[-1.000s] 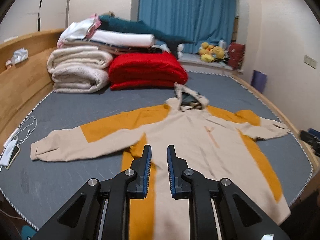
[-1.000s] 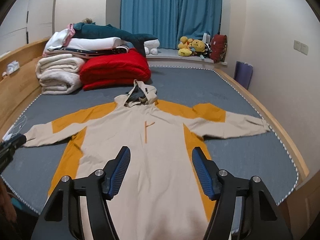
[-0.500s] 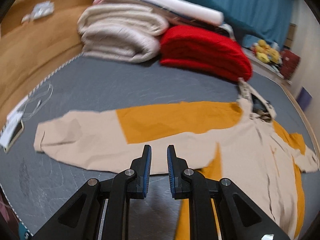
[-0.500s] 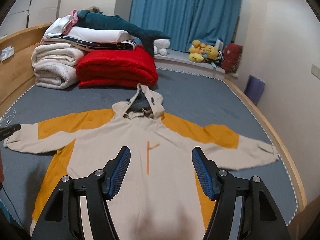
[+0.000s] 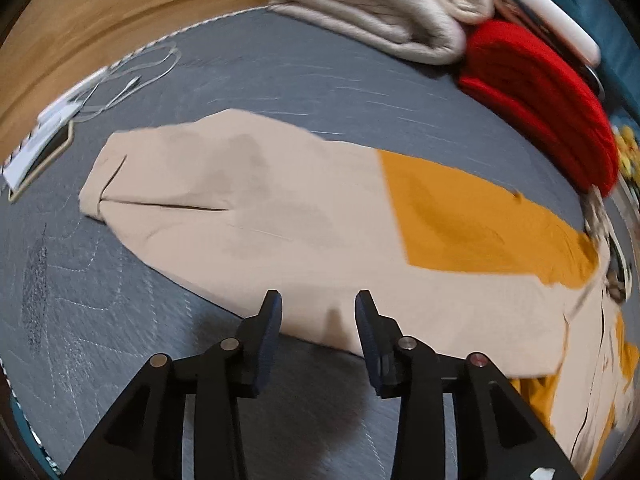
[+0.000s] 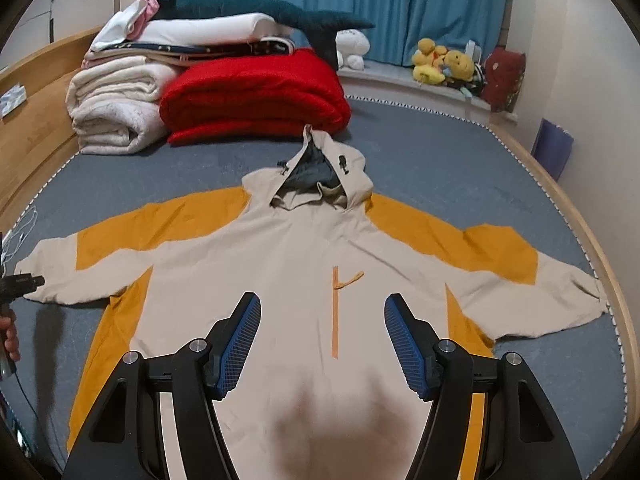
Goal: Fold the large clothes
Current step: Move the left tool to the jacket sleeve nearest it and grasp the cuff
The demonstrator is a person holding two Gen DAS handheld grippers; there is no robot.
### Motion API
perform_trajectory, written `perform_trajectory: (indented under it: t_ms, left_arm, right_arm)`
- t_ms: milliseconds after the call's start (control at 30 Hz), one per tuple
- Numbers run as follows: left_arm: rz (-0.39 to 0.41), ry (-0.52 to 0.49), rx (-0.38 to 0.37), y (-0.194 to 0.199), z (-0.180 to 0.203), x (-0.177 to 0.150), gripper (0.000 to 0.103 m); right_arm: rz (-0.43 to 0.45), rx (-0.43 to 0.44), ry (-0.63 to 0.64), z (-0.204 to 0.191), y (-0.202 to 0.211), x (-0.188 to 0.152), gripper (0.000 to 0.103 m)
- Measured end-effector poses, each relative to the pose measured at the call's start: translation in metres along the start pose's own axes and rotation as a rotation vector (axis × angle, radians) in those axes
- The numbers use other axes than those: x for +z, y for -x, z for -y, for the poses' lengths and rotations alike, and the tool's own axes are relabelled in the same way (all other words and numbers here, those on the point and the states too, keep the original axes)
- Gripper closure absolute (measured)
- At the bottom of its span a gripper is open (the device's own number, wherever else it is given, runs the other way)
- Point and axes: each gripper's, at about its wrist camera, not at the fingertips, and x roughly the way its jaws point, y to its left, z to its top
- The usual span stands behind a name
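The right gripper (image 6: 322, 320) hangs over the lower front of the jacket (image 6: 304, 280), released, its blue pads wide apart with nothing between them. The jacket lies flat and face up on the grey bed (image 6: 420, 160), spread across its near half, hem toward the near edge, hood (image 6: 320, 168) pointing to the far end, both sleeves stretched out toward the side edges. It is beige with orange panels on the shoulders and down the sides, and an orange zip strip runs down the chest.

The left gripper (image 5: 318, 312) points steeply down over the near edge of the left sleeve (image 5: 248, 200), close to the bed's left edge. Its jaws are opening, and no cloth sits between them; the pads are clear of the fabric. In the right wrist view a hand (image 6: 9, 336) shows at the left border beside that cuff.

Beyond the sleeve, a phone (image 5: 38, 152) and a white cable (image 5: 132, 76) lie by the left edge, against the wooden bed frame (image 5: 100, 20). At the far left corner sit rolled cream blankets (image 6: 116, 112), a folded red quilt (image 6: 256, 92) and more bedding stacked on top. Plush toys (image 6: 444, 66) rest on the ledge under the blue curtain (image 6: 392, 4).
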Motion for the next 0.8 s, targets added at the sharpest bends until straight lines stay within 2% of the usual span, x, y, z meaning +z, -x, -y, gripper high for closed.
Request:
perform_trajectory:
  t_ms: [233, 433, 500, 733, 767, 800]
  left_arm:
    - [-0.027, 0.270, -0.042, -0.018, -0.080, 0.019, 0.062]
    - [-0.035, 0.490, -0.057, -0.032, -0.141, 0.015, 0.062]
    - [-0.020, 0.546, -0.093, -0.034, -0.153, 0.013, 0.062]
    - [0.004, 0.575, -0.102, -0.034, -0.161, 0.019, 0.064]
    - [0.008, 0.574, -0.103, -0.035, -0.165, 0.020, 0.066]
    - [0.015, 0.573, -0.099, -0.035, -0.166, 0.022, 0.072]
  right_arm:
    - [-0.049, 0.006, 0.015, -0.003, -0.023, -0.006, 0.037]
    - [-0.051, 0.026, 0.048, -0.014, -0.032, -0.006, 0.037]
    - [-0.057, 0.039, 0.059, -0.019, -0.035, -0.007, 0.037]
    - [-0.075, 0.063, 0.063, -0.027, -0.048, -0.010, 0.037]
    - [-0.076, 0.068, 0.060, -0.028, -0.049, -0.011, 0.037]
    - [-0.075, 0.073, 0.059, -0.027, -0.050, -0.011, 0.037]
